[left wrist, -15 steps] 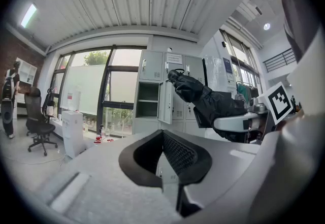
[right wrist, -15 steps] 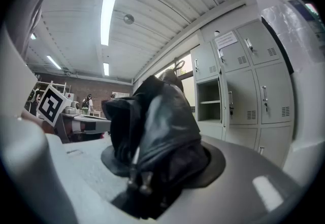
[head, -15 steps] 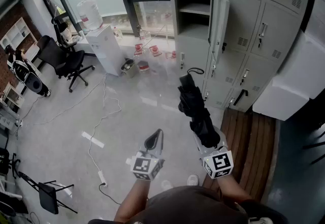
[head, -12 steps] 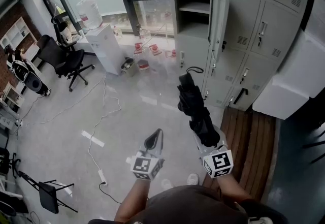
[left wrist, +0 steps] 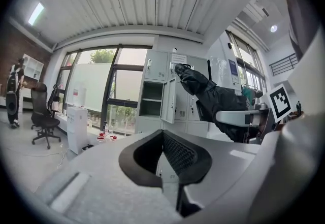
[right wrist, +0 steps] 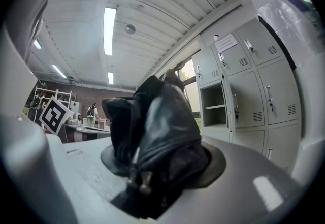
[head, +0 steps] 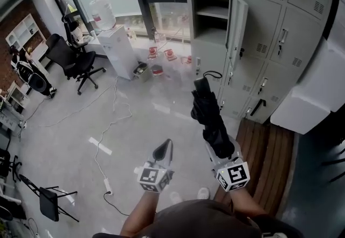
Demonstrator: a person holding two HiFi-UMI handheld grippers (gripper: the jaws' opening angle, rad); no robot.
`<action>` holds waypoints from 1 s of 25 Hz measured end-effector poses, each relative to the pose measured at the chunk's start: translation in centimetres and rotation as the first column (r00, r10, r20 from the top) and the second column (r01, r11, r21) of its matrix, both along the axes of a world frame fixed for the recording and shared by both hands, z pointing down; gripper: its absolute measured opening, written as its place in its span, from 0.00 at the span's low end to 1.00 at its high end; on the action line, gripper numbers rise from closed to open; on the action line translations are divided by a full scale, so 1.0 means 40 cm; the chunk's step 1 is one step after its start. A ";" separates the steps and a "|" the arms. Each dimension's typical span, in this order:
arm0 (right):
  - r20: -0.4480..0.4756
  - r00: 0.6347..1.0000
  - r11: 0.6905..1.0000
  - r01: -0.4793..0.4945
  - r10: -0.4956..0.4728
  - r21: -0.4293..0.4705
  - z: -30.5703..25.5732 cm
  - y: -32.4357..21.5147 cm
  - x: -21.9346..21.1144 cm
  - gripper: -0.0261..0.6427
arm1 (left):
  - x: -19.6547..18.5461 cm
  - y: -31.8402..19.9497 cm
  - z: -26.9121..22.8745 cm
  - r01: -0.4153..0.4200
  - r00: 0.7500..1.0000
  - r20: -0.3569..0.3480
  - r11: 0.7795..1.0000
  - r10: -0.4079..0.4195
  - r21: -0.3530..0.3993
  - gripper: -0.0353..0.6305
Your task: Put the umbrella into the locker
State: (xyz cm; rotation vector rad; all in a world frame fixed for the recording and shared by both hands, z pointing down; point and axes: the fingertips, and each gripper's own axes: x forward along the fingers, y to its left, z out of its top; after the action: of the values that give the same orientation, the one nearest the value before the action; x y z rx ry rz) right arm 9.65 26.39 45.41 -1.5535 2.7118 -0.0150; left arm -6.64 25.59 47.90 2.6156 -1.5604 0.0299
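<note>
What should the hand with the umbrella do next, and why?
Probably carry the right gripper forward and up toward the open locker. It is clamped on the folded umbrella, the door already stands open, and the umbrella is well short of the opening, so closing that gap looks like the next step.

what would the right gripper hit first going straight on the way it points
Probably the grey lockers, near the open locker, though depth is unclear. The black umbrella clamped in the right gripper juts ahead, so it would touch first.
</note>
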 end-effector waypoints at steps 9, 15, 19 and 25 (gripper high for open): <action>-0.009 0.998 0.998 0.066 -0.066 0.006 -0.003 -0.015 0.022 0.37 | 0.036 0.011 -0.006 0.052 0.997 0.053 0.998 -0.053 0.021 0.06; -0.024 0.994 0.995 0.103 -0.102 0.021 0.001 -0.032 0.048 0.37 | 0.072 0.005 -0.005 0.072 0.993 0.094 0.996 -0.077 0.055 0.06; -0.019 0.995 0.995 0.100 -0.100 0.001 0.012 -0.050 0.057 0.37 | 0.078 -0.010 -0.013 0.078 0.992 0.091 0.995 -0.083 0.057 0.06; -0.029 0.995 0.995 0.096 -0.096 -0.001 0.021 -0.107 0.040 0.37 | 0.063 -0.062 -0.002 0.081 0.993 0.079 0.996 -0.084 0.044 0.06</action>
State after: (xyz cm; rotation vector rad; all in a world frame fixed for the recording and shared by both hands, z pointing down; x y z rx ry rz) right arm 11.26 22.13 46.24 -1.4329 2.8063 0.0076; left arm -4.13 23.09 47.82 2.6078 -1.7120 0.1004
